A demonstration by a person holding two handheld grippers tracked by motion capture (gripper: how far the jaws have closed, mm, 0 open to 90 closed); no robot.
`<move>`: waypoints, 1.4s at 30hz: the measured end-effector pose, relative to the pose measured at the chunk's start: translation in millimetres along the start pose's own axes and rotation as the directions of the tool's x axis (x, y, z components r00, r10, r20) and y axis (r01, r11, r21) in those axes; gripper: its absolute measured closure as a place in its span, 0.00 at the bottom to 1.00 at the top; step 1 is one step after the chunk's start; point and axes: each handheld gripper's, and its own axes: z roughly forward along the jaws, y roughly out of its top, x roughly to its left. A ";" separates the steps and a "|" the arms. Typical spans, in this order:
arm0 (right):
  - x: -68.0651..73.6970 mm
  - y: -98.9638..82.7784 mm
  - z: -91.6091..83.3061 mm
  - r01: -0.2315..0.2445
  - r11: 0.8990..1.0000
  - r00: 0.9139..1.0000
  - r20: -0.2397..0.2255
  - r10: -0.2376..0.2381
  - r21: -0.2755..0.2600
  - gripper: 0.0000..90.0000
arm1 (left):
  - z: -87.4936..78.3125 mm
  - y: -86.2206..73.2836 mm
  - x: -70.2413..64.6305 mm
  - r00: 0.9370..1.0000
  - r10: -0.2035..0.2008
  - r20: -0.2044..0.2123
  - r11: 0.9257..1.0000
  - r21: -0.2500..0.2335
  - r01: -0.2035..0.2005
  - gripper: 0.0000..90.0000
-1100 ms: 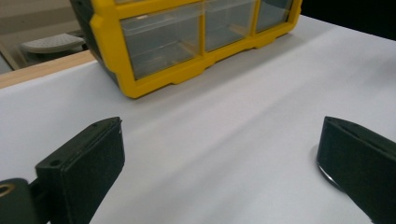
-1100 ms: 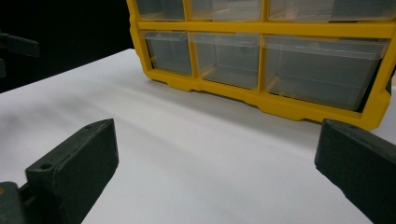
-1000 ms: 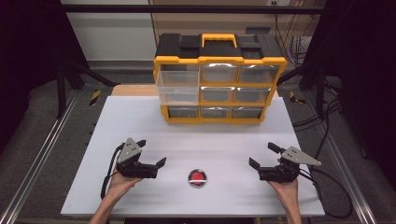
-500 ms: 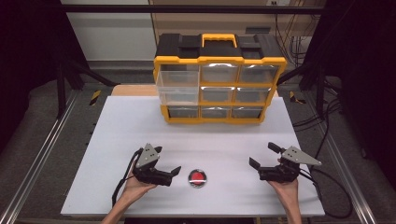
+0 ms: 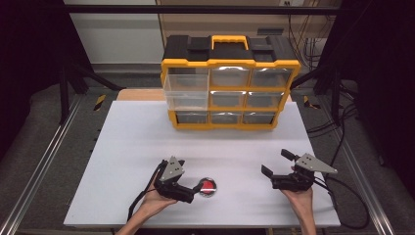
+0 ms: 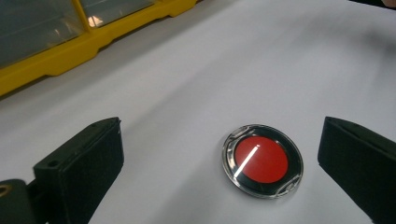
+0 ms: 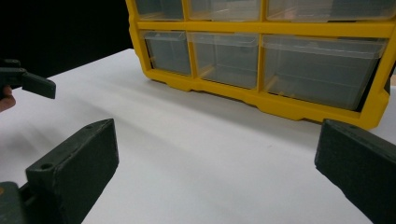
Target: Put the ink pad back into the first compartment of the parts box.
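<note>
High view puts the small round red disc with a clear, shiny rim [image 5: 209,186] flat on the white table [image 5: 127,147], well in front of the yellow-and-black plastic drawer organiser [image 5: 230,83] and slightly towards that organiser's left half. The left tool [image 5: 192,191] sits just beside the disc, on the side away from the right tool [image 5: 274,171], with its jaws spread and pointing at the disc; the nearer jaw tip looks almost at the rim, though I cannot tell whether it touches.

Left gripper view settles the relation: the disc [image 6: 261,161] lies on the table between the two black jaws, ahead of them and closer to the jaw at that view's right. Being round, the disc has no long axis to line up with, only a thin bright streak of reflection across its face.

The right tool is also open, holding nothing, well apart from the disc and aimed at the organiser's lower clear drawers [image 7: 322,70]. The left hand [image 5: 151,200] is plainly the nearer one, so the pick-up most likely falls to it: a short advance, a small shift to centre, then closing on the rim.
</note>
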 end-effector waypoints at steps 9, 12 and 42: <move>0.3 0.3 -1.1 -0.001 1.000 1.000 0.000 0.001 -0.002 0.01 | 13.3 -0.4 -9.6 1.000 0.006 0.016 0.999 0.050 -0.007 0.01; 0.2 0.0 -1.1 -0.003 1.000 1.000 -0.001 0.003 -0.007 0.01 | 18.3 -1.0 -11.8 1.000 0.004 0.021 0.998 0.068 -0.005 0.01; 0.0 -0.7 0.9 0.003 1.000 1.000 -0.005 -0.003 0.010 0.01 | 50.6 -8.4 -25.1 0.998 -0.039 0.051 0.975 0.222 0.027 0.17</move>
